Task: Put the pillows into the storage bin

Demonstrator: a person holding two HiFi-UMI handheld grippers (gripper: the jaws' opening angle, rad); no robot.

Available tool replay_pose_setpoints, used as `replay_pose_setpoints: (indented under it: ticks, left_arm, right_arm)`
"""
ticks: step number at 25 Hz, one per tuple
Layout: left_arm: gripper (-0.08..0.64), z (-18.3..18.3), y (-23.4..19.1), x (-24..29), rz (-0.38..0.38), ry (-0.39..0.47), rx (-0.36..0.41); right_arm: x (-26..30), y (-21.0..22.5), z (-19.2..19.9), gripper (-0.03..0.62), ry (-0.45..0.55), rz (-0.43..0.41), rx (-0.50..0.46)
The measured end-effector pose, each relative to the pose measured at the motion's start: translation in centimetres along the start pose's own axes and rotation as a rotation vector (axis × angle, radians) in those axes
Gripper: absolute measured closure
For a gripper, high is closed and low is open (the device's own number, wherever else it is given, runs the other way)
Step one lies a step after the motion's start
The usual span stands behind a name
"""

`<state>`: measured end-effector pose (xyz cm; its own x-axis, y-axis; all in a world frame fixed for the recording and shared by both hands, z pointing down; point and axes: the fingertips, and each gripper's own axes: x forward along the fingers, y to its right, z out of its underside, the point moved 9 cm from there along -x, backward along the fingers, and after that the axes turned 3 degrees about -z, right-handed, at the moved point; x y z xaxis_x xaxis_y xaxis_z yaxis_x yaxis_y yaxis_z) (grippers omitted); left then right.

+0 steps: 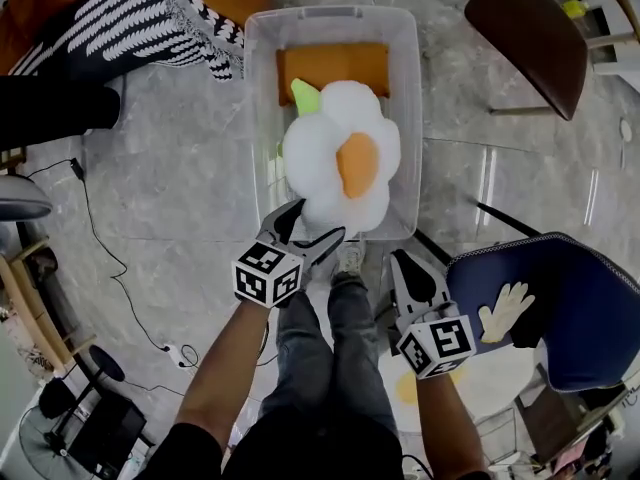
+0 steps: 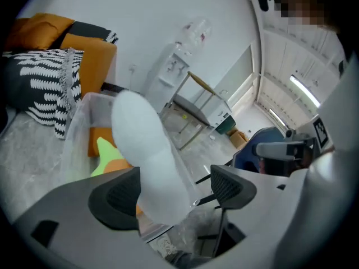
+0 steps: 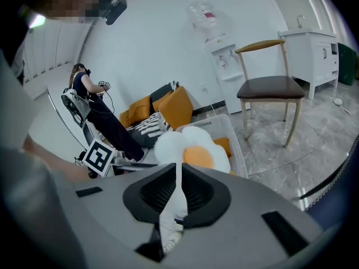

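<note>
**Flower pillow stands in the bin, left jaws spread round its near edge**

Nearest in the head view are the person's jeans-clad legs (image 1: 335, 358) and two bare forearms reaching forward and down over the grey stone floor (image 1: 180, 198). The left gripper (image 1: 320, 220) slants towards the near wall of the clear storage bin (image 1: 410, 118). Its jaws are spread wide, with the lower edge of the white flower pillow (image 1: 340, 158) between them. The right gripper (image 1: 400, 263) sits lower and to the right, outside the bin's near right corner and apart from the pillow. Its jaws are pressed almost together.

The left gripper view shows the left gripper (image 2: 174, 189) with the flower pillow (image 2: 143, 144) standing on edge between the pads, close to the left one, and open space on the right. The right gripper view shows the right gripper (image 3: 179, 189) with only a thin slit between its jaws. White shows through that slit, and the flower pillow (image 3: 193, 150) lies beyond.

Farther in, the pillow leans upright inside the bin with its orange centre facing right. Only the head view shows an orange pillow (image 1: 333, 68) flat at the bin's far end and a green piece (image 1: 305, 93) beside it.

A blue chair (image 1: 570, 308) stands at the right. Beyond the bin are a striped pillow (image 1: 130, 18) and a wooden chair (image 1: 530, 28). Only the right gripper view shows a second person (image 3: 98, 111) in the background.
</note>
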<state>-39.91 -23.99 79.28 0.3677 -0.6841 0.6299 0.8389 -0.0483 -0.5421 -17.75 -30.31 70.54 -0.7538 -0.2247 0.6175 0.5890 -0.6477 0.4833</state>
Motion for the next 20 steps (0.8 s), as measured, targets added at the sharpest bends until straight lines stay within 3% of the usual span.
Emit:
replay_pose_setpoints:
  ticks: [3,12,20]
  left_arm:
    - [0.167,0.7,-0.7,-0.8,-0.038,-0.003,-0.032]
    - [0.169,0.3,-1.4,-2.9,-0.052,0.029,-0.027]
    - [0.206,-3.1,-0.5,-6.8,-0.089,0.12,0.052]
  right_arm:
    - [-0.1,-0.2,0.1,0.541,-0.004,-0.004,0.002]
    - [0.6,-1.6,-0.1,0.541,0.008,-0.012,-0.025]
    - [-0.5,-4.9,-2.0,0.541,0.062,-0.006,-0.069]
